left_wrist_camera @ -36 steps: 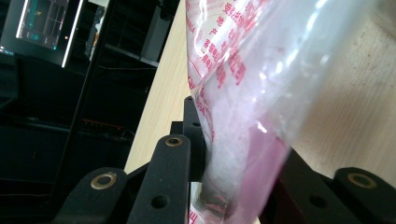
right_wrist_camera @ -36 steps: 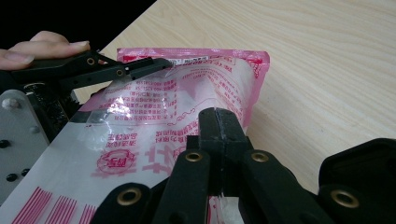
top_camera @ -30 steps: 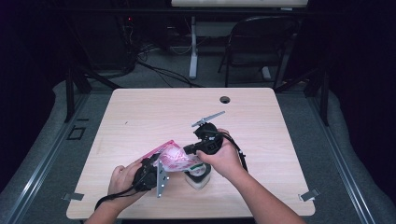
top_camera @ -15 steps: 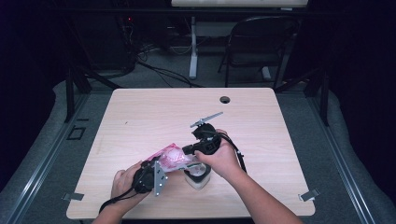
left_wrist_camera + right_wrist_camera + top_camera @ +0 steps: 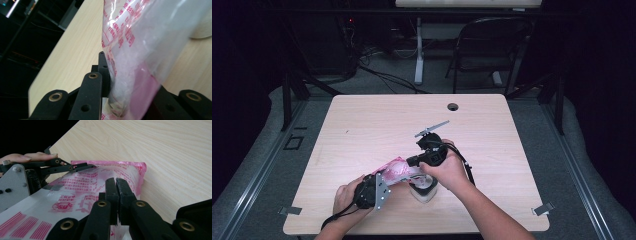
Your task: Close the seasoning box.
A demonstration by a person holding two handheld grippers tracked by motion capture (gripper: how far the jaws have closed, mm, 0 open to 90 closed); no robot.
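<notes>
We have a clear plastic bag [image 5: 396,170] with pink print stretched between our two sets of fingers, lifted just above the worktop [image 5: 362,125] near its front edge. Its long axis runs from the left gripper [image 5: 379,184] up and across to the right gripper [image 5: 414,161], so each end of the bag lies straight ahead of the fingers that hold it.

In the left gripper view the fingers [image 5: 101,75] are clenched on one end of the bag [image 5: 140,55], the film bunched and crumpled where it passes between them. In the right gripper view the fingers [image 5: 117,192] stand pressed together on an edge of the bag [image 5: 100,182], with only thin film between them; over the last half second they have eased apart a little, but the film is pinched there as we see it. The left gripper [image 5: 75,167] shows beyond, biting the far edge.

Under the right hand [image 5: 447,170] a small white object [image 5: 424,192] rests on the worktop, just below the bag; we cannot tell what it is. Neither hand is nearer: both are on the bag. We judge that the coming move turns on pulling along or across that long axis.
</notes>
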